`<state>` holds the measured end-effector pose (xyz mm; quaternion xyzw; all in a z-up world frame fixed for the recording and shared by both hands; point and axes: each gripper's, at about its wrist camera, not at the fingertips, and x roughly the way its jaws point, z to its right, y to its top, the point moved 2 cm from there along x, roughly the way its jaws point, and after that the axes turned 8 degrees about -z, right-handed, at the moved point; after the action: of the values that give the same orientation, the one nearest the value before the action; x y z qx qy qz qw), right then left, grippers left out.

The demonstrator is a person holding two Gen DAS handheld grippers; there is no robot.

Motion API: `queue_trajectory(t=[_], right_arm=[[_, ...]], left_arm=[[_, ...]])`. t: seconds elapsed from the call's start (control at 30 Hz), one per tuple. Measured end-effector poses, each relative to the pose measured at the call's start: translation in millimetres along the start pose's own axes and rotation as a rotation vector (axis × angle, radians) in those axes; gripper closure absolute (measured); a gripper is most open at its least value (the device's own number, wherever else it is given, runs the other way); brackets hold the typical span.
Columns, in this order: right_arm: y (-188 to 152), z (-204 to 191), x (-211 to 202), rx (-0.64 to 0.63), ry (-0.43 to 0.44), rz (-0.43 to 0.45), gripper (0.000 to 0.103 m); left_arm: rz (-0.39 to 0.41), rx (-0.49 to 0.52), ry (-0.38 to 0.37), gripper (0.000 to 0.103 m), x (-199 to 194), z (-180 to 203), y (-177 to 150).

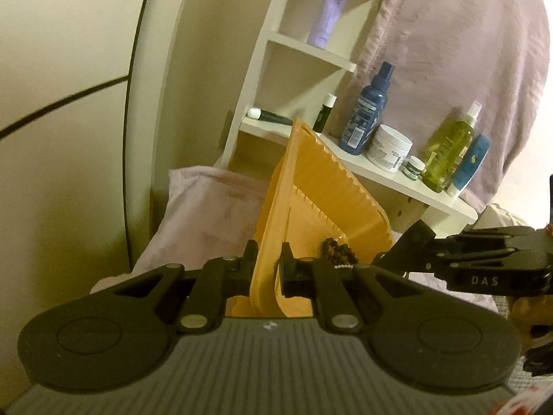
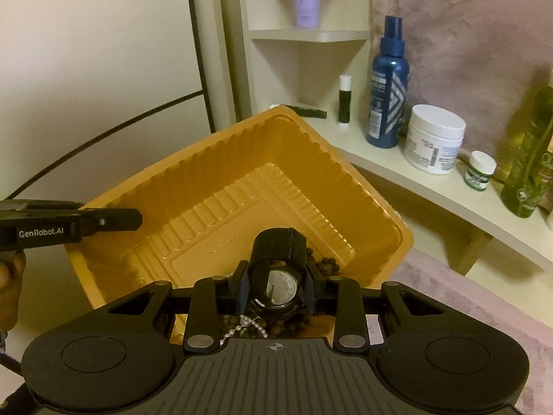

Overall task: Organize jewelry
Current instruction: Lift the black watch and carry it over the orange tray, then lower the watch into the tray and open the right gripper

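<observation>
An orange plastic tray (image 1: 321, 190) is held tilted, and my left gripper (image 1: 269, 263) is shut on its rim, one finger on each side of the wall. Brown beads (image 1: 337, 250) lie in its low corner. In the right wrist view the tray (image 2: 214, 180) is seen from above. My right gripper (image 2: 276, 266) is shut on a black wristwatch (image 2: 281, 285) just over the tray's near corner, above brown beads (image 2: 326, 263) and a pearl chain (image 2: 249, 325). The left gripper (image 2: 133, 221) shows at the tray's left rim. The right gripper (image 1: 401, 245) enters the left wrist view from the right.
A white corner shelf (image 2: 397, 169) behind the tray carries a blue spray bottle (image 2: 389, 86), a white jar (image 2: 433, 138), a small jar (image 2: 480, 171), a green bottle (image 2: 528, 159) and a lip balm (image 2: 345, 98). Pink cloth (image 1: 207, 207) lies under the tray.
</observation>
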<state>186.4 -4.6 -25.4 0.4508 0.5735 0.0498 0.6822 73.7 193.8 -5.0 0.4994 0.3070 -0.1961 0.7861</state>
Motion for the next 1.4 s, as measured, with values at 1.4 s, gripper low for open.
queue_trajectory(t=[1.4], right_arm=[[12,-2,21,0.014,-0.003,-0.039,0.041]], left_arm=[[0.021,0.014,0.078,0.063,-15,-41,1]])
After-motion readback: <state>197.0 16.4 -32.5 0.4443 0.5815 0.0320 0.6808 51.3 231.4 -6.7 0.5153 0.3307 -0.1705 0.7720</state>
